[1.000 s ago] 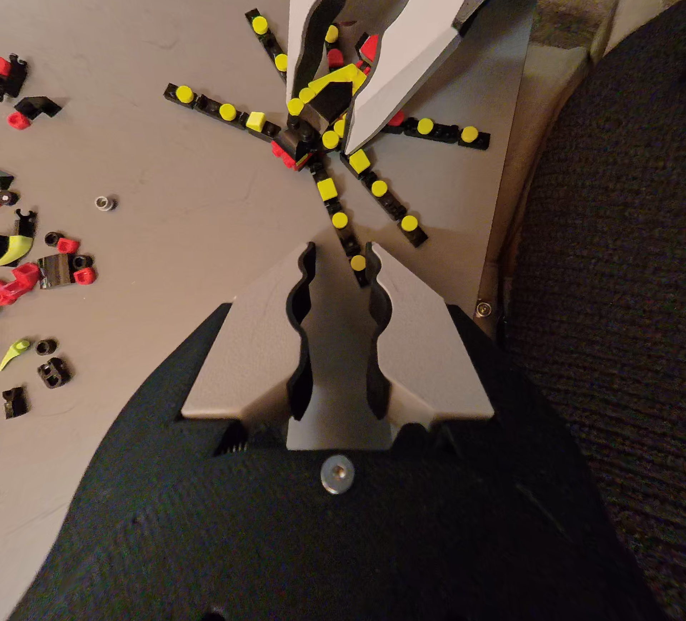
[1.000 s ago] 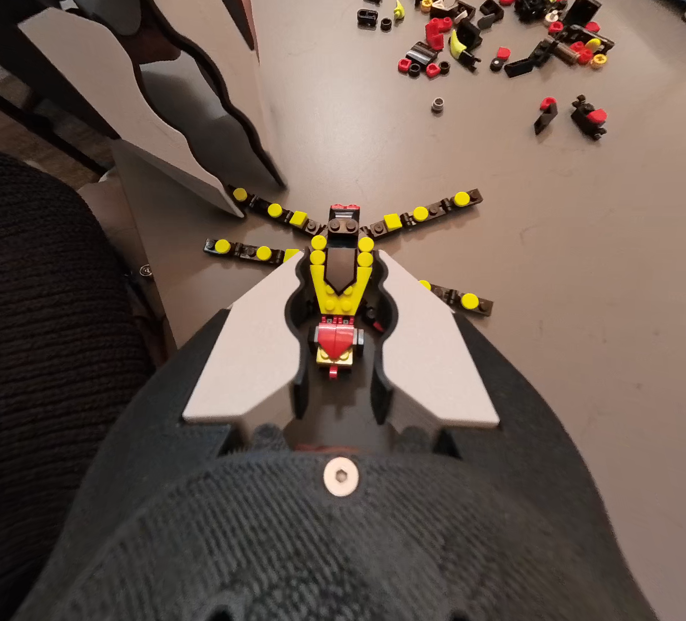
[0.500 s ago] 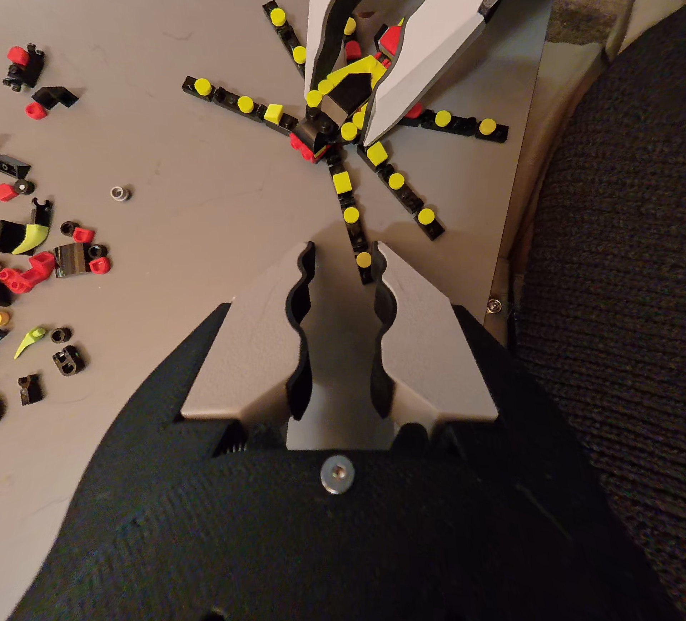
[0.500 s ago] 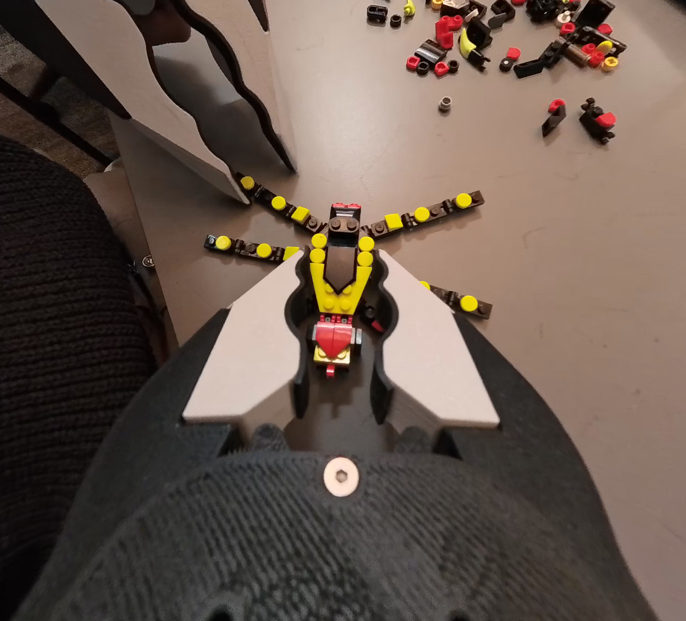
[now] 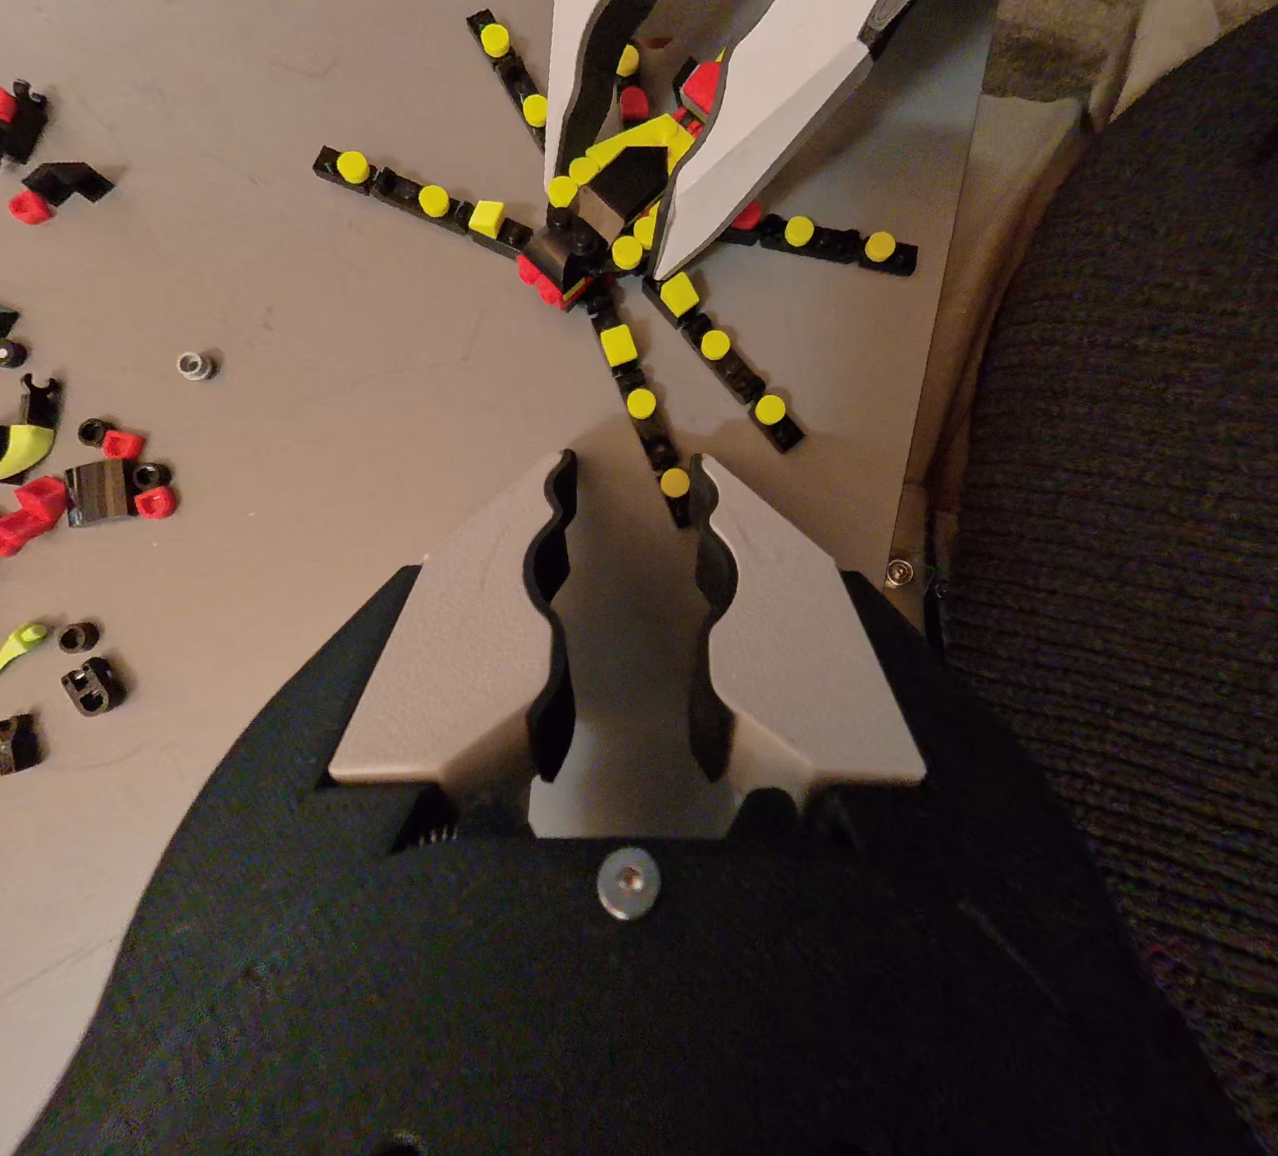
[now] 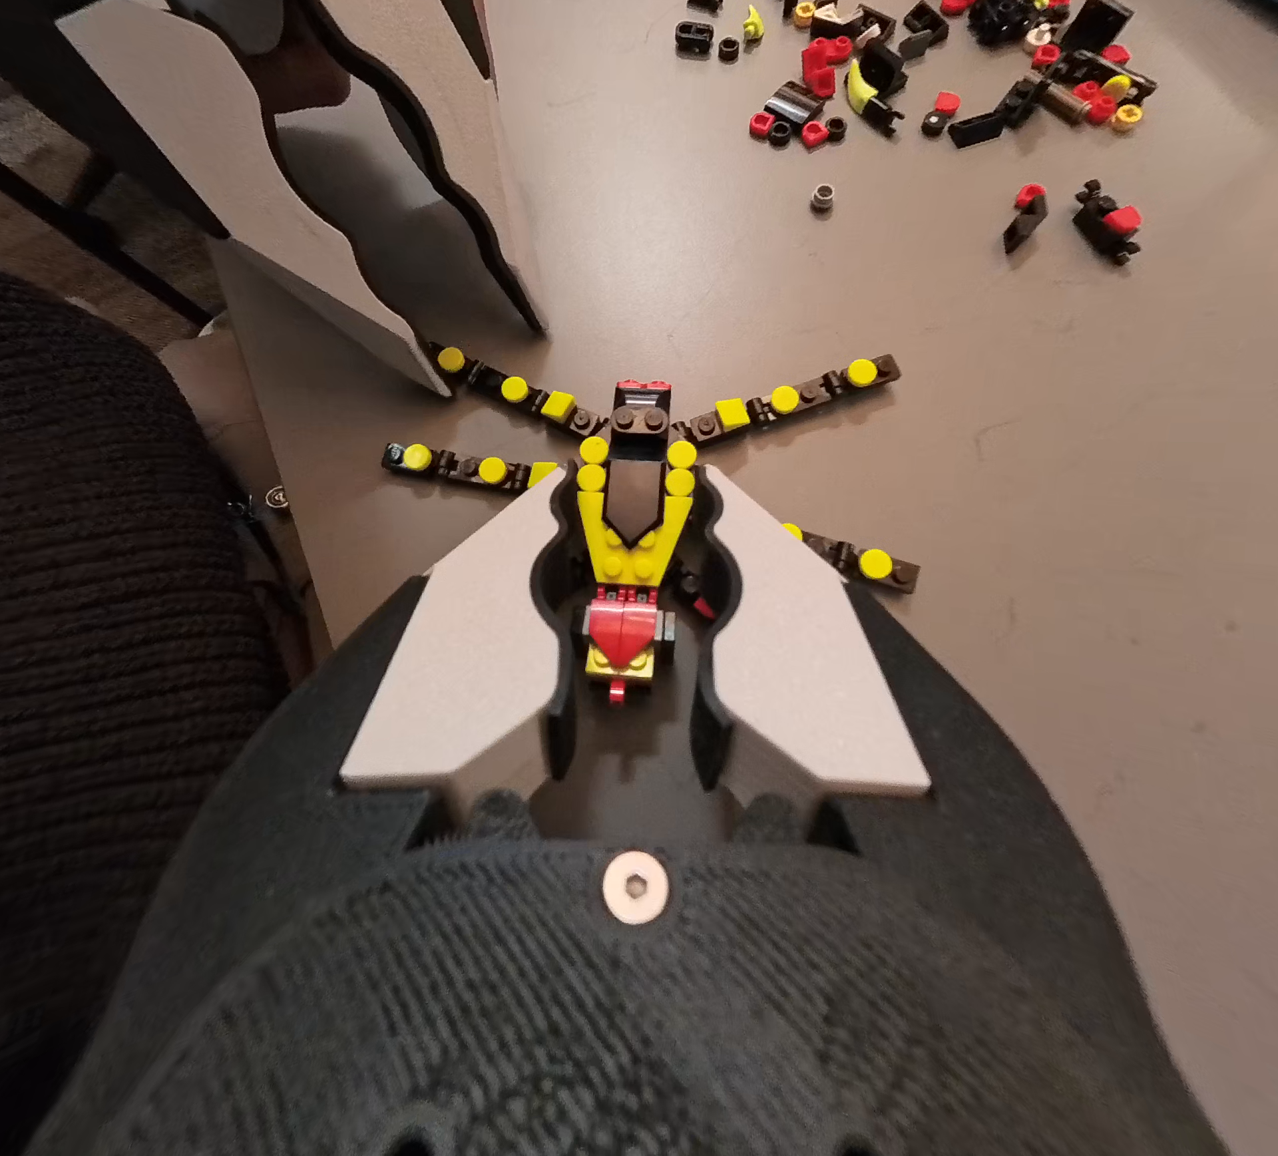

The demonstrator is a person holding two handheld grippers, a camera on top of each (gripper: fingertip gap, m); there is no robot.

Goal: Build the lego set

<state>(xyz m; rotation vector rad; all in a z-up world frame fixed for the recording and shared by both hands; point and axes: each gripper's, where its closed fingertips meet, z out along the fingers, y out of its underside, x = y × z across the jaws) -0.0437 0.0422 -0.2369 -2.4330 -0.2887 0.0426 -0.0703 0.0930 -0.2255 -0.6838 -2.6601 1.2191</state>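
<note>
A Lego spider model point(image 6: 633, 542) with a yellow, black and red body and black legs dotted with yellow studs lies on the grey table point(image 6: 691, 265). My right gripper point(image 6: 635, 473) is shut on the model's body; it also shows in the left wrist view point(image 5: 608, 238), coming in from the top over the model point(image 5: 622, 182). My left gripper point(image 5: 633, 466) is open and holds nothing. The tip of one leg point(image 5: 640, 404) lies just inside its right fingertip. The left gripper also shows in the right wrist view point(image 6: 491, 359), at the end of the far left leg.
Loose black, red and yellow pieces point(image 6: 933, 37) lie at the far right of the table and show at the left in the left wrist view point(image 5: 104, 487). A small grey round piece point(image 5: 197, 364) lies alone. The table edge point(image 5: 927, 431) borders dark knitted fabric point(image 5: 1106, 500).
The left gripper has shifted a little near the leg tip and back. The right gripper keeps its hold on the model, which has not visibly moved.
</note>
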